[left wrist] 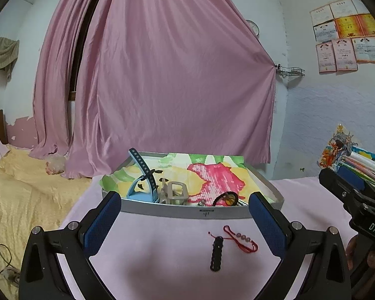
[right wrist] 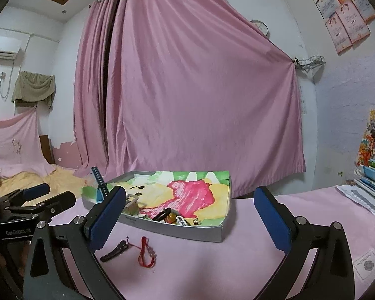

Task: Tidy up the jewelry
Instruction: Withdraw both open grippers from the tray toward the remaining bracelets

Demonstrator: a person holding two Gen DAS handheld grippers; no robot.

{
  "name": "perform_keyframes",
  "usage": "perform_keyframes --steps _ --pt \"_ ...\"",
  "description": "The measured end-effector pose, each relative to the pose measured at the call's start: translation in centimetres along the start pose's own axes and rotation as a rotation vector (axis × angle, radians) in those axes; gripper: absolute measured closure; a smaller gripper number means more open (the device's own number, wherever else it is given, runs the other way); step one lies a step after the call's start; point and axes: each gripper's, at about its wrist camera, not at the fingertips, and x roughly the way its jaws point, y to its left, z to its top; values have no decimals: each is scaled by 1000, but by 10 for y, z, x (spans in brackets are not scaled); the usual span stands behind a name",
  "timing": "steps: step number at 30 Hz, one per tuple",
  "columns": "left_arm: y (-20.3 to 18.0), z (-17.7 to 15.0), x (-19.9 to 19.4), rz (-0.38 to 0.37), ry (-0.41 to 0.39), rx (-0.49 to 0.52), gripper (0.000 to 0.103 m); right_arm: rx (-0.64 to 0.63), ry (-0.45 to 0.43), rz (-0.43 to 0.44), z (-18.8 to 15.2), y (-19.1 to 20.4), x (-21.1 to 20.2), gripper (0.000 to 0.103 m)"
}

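Grippers first: the left gripper [left wrist: 185, 208] and the right gripper [right wrist: 190, 206] both hover over the pink cloth [left wrist: 162, 262] with blue pads spread wide, gripping nothing. Between and just ahead of them a black hair clip [left wrist: 216, 253] and a red string bracelet [left wrist: 242, 238] lie on the cloth, close together. Beyond stands a grey tray [left wrist: 187, 211] lined with flowered paper, holding a blue watch strap [left wrist: 143, 172], a beige claw clip [left wrist: 175, 192] and small trinkets.

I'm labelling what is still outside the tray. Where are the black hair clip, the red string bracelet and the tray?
black hair clip [left wrist: 217, 253]: left wrist view, middle of its body.
red string bracelet [left wrist: 243, 238]: left wrist view, on its pale beads.
tray [right wrist: 187, 231]: right wrist view, near grey wall.
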Motion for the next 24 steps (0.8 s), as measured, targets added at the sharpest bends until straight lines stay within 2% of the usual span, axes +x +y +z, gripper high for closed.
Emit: perform_keyframes --steps 8,14,24 --pt "0 -10 -7 -3 40 3 1 -9 24 25 -7 3 -14 2" --pt "2 -18 -6 3 78 5 1 -11 86 18 -19 1 -11 2" --pt "13 -30 13 -16 237 -47 1 -4 238 15 -33 -9 10 2"
